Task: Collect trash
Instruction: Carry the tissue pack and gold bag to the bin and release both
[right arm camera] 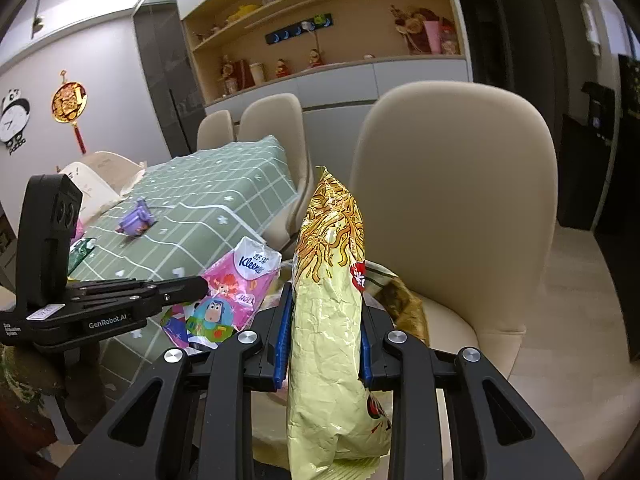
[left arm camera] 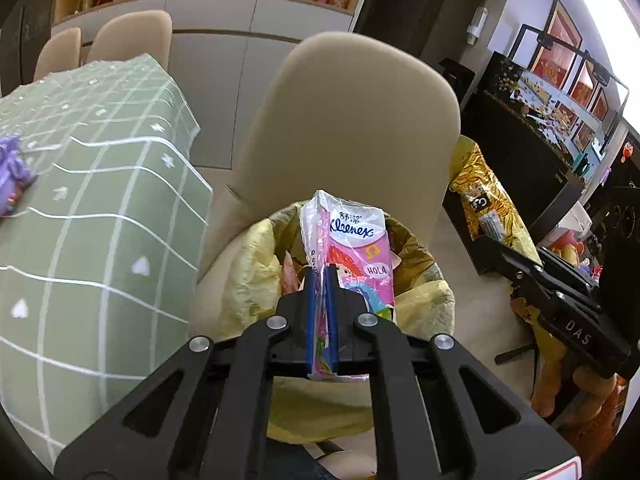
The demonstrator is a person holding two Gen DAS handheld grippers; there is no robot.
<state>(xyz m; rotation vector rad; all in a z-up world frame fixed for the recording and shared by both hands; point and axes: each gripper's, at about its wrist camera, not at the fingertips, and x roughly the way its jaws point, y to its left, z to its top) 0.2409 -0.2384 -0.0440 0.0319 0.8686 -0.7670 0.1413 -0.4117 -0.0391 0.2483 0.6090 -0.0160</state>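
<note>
My left gripper (left arm camera: 321, 276) is shut on a pink Kleenex tissue pack (left arm camera: 352, 248), which it holds upright just above a bin lined with a yellow bag (left arm camera: 256, 276). The bin stands on a beige chair seat. To the right, my right gripper (left arm camera: 486, 246) carries a yellow noodle packet (left arm camera: 484, 200). In the right wrist view, my right gripper (right arm camera: 326, 292) is shut on that noodle packet (right arm camera: 332, 280), held upright. The left gripper (right arm camera: 200, 286) reaches in from the left with the tissue pack (right arm camera: 240, 280). The bin's bag (right arm camera: 396, 292) shows behind the packet.
The beige chair (right arm camera: 452, 184) has a tall back right behind the bin. A table with a green checked cloth (left arm camera: 100, 200) stands to the left, with a purple toy (right arm camera: 136, 220) on it. More chairs and a shelf wall lie beyond.
</note>
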